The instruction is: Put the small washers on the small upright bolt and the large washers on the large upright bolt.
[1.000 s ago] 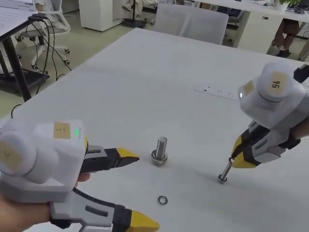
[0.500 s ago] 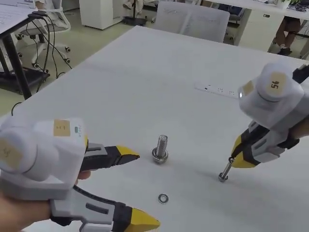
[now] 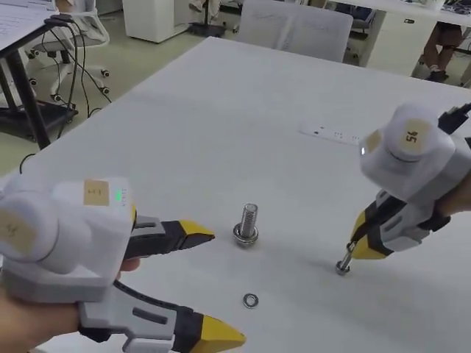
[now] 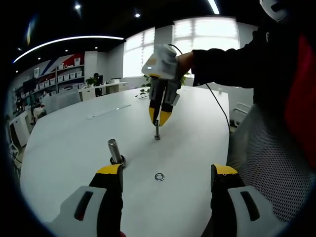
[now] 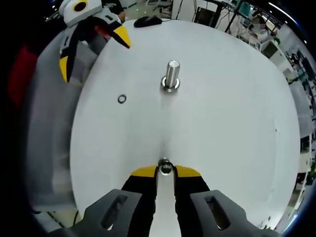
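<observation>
The large bolt (image 3: 247, 224) stands upright mid-table with washers around its base. To its right the small bolt (image 3: 344, 261) leans slightly, and my right gripper (image 3: 359, 246) is shut on its upper end. In the right gripper view the yellow jaws close on the bolt top (image 5: 165, 167). One small washer (image 3: 251, 300) lies flat in front of the large bolt. My left gripper (image 3: 213, 287) hangs open near the front left, with the washer (image 4: 159, 177) lying between its jaw tips and a little ahead of them. The large bolt (image 4: 115, 150) stands just past its left jaw.
A white power strip (image 3: 331, 135) lies farther back on the white table (image 3: 184, 132). A chair (image 3: 294, 29) stands at the far edge, and a cart with cables (image 3: 44, 66) stands off the left side. A dark mouse (image 5: 148, 20) rests near the person.
The right gripper has sunk slightly on the small bolt, which now stands a bit steeper. The left gripper and loose washer stay where they were.
</observation>
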Demonstrator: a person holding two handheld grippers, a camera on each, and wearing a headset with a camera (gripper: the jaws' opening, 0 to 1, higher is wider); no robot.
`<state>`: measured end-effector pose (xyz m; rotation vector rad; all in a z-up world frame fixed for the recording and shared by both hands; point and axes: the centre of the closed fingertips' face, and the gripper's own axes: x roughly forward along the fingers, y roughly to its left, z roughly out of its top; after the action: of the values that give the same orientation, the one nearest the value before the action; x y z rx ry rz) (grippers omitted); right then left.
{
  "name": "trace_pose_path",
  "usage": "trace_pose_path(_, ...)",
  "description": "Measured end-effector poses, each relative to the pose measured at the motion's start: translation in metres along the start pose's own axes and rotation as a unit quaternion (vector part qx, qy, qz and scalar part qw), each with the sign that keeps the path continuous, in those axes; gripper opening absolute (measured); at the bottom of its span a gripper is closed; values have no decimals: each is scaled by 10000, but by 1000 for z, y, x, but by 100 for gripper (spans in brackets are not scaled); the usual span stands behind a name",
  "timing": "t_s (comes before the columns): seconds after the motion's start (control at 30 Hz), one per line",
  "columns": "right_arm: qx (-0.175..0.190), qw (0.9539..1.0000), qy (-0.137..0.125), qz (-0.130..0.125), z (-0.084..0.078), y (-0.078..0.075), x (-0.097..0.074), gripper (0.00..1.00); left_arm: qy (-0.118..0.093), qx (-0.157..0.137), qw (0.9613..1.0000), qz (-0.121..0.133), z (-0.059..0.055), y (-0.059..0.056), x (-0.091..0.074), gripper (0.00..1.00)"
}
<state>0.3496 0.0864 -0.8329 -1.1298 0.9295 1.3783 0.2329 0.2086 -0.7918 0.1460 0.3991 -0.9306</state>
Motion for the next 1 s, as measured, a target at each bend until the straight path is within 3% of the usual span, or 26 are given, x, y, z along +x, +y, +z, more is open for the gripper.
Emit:
trace_pose_path(0.73, -9, 10000, 57, 69, -2, 2, 30, 14, 42, -11, 10000, -9, -1, 1, 2, 72)
trace_pose_path(1.0, -38, 10000, 50, 58, -1, 2, 32, 14, 47, -28, 10000, -19, -1, 2, 3, 72)
